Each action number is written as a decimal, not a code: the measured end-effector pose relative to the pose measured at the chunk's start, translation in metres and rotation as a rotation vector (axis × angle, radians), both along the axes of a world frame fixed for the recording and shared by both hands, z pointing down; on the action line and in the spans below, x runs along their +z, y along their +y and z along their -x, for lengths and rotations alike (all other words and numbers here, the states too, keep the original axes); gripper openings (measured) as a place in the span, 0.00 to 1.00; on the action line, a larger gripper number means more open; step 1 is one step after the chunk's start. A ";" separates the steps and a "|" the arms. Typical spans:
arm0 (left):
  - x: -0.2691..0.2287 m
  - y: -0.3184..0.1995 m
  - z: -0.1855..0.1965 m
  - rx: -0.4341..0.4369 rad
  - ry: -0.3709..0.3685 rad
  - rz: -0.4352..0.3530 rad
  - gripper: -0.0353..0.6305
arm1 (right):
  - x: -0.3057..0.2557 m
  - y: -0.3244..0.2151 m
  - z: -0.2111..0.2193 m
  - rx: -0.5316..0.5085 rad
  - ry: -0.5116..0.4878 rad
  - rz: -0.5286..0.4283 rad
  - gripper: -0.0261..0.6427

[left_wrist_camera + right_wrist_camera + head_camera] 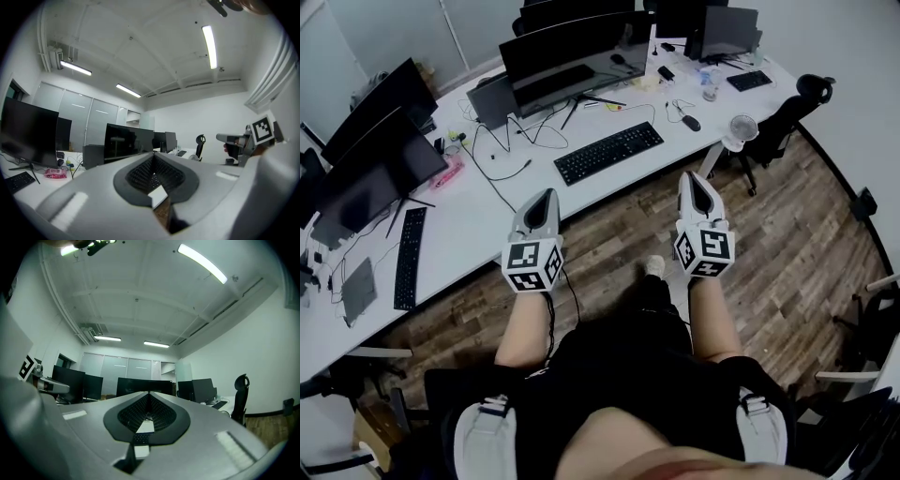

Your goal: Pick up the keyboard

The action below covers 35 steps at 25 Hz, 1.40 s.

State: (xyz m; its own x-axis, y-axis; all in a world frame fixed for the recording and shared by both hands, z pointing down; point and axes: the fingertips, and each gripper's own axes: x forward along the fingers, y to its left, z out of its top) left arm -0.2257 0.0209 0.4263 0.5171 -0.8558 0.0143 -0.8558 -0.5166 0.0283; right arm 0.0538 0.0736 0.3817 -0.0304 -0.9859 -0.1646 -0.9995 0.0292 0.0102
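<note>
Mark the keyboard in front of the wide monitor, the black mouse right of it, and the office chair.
keyboard [609,153], head view, middle of its keys.
mouse [691,123], head view, top of its shell.
office chair [783,120], head view, its backrest.

The desk edge [572,194] before the keyboard [608,152] is bare; cables [514,167], monitor [572,58] behind.

We see a matt black plastic keyboard [608,152] on a smooth white desk [469,234], a glossy dark monitor screen [572,64], a grained wood-plank floor [787,244], and smooth pale plastic shells with ribbed black pads on the left gripper [549,195] and right gripper [692,176].
</note>
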 end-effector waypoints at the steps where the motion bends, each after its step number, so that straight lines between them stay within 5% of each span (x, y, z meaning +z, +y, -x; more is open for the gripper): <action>1: 0.000 -0.008 -0.004 -0.008 0.001 -0.002 0.13 | 0.002 -0.009 -0.006 -0.004 -0.003 0.001 0.03; 11: 0.000 -0.120 -0.050 -0.113 -0.015 -0.017 0.13 | 0.009 -0.157 -0.067 -0.113 -0.079 -0.003 0.03; 22: -0.001 -0.228 -0.109 -0.260 -0.041 0.049 0.13 | 0.024 -0.322 -0.134 -0.284 -0.091 0.118 0.03; 35: 0.065 -0.254 -0.079 -0.498 -0.056 0.271 0.13 | 0.093 -0.432 -0.163 -0.430 -0.082 0.327 0.03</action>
State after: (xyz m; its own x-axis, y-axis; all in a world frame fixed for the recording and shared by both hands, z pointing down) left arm -0.1471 -0.2331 0.4916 0.0440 -0.9580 0.2833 -0.9982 -0.0308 0.0509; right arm 0.2170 -0.3579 0.4745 -0.4417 -0.8877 0.1300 -0.8941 0.4237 -0.1452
